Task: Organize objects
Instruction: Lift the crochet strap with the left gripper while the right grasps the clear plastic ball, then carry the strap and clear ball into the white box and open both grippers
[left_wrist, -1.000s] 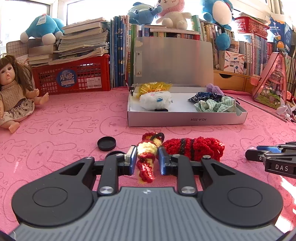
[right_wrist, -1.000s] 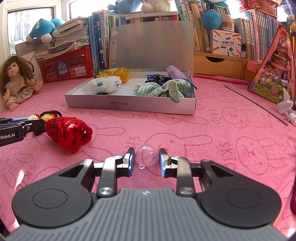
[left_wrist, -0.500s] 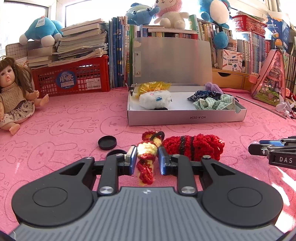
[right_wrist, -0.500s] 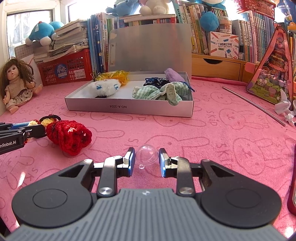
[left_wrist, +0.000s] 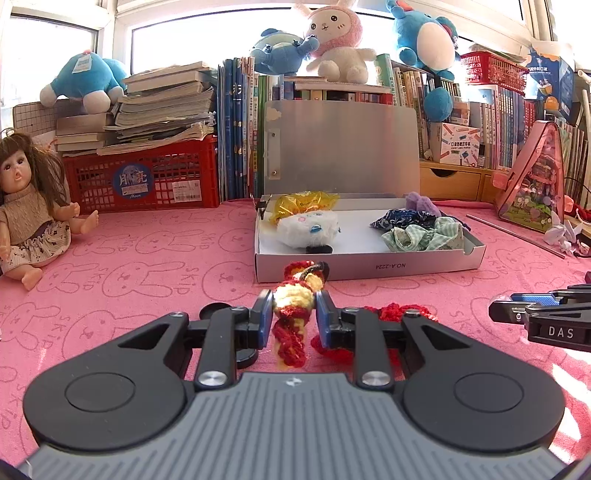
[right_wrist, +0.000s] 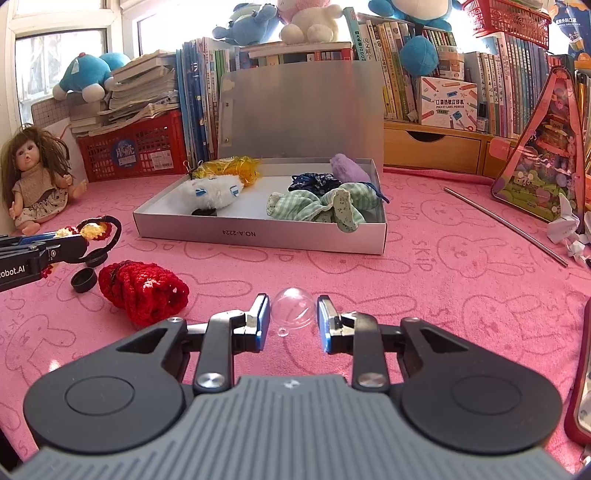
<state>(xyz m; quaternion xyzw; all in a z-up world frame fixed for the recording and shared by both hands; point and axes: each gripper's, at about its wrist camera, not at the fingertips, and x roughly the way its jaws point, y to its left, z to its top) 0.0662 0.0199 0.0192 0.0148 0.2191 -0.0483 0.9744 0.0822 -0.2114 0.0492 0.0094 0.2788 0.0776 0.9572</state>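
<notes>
Carrying step: left tool clamps the knit doll, right tool grips a clear ball; next, lower both into the box.

Strong daylight comes through the windows behind the shelves and burns them white. The pink worktop is bright and sharp. Fisheye bends the edges.

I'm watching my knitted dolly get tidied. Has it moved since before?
Yes. The knitted dolly, in the left tongs, has gone up: its top now overlaps the white box's front wall.
</notes>
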